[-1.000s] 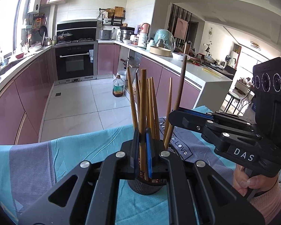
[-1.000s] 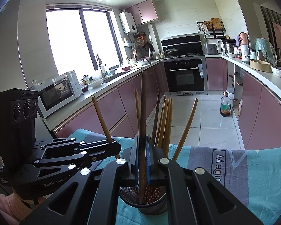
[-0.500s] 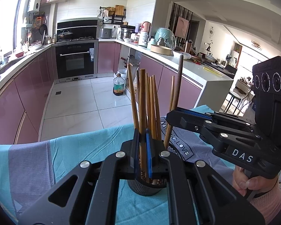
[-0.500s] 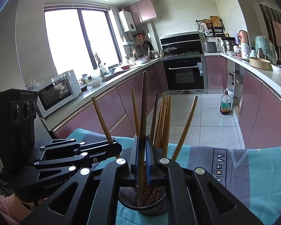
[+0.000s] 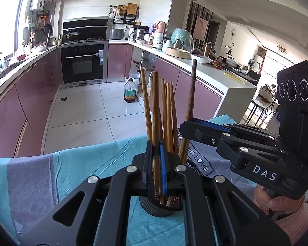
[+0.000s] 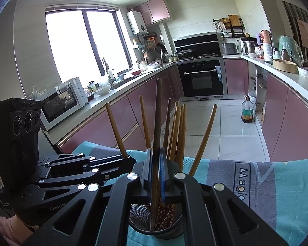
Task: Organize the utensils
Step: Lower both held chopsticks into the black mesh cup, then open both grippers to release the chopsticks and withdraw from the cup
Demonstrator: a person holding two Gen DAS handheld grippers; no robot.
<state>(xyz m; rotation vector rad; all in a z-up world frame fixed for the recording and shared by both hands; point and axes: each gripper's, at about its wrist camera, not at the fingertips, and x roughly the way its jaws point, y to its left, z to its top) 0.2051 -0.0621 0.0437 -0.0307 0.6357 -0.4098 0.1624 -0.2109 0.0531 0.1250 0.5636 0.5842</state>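
Black mesh holder point(image 6: 156, 228) stands on the teal cloth point(image 6: 281, 186), directly under both my grippers. Inside: a bundle of wooden chopsticks point(image 6: 177, 131), upright to leaning, patterned ends down. My left gripper point(image 5: 156, 164) is clamped on one light chopstick point(image 5: 155, 110), its lower end in the holder. My right gripper point(image 6: 155, 170) is clamped on a darker chopstick point(image 6: 158, 112), also reaching into the holder.

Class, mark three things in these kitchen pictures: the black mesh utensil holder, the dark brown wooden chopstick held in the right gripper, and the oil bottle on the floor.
Black mesh utensil holder point(image 6: 139, 211): right wrist view, mesh wall.
Dark brown wooden chopstick point(image 6: 158, 112): right wrist view, upper shaft.
Oil bottle point(image 5: 130, 94): left wrist view, body.
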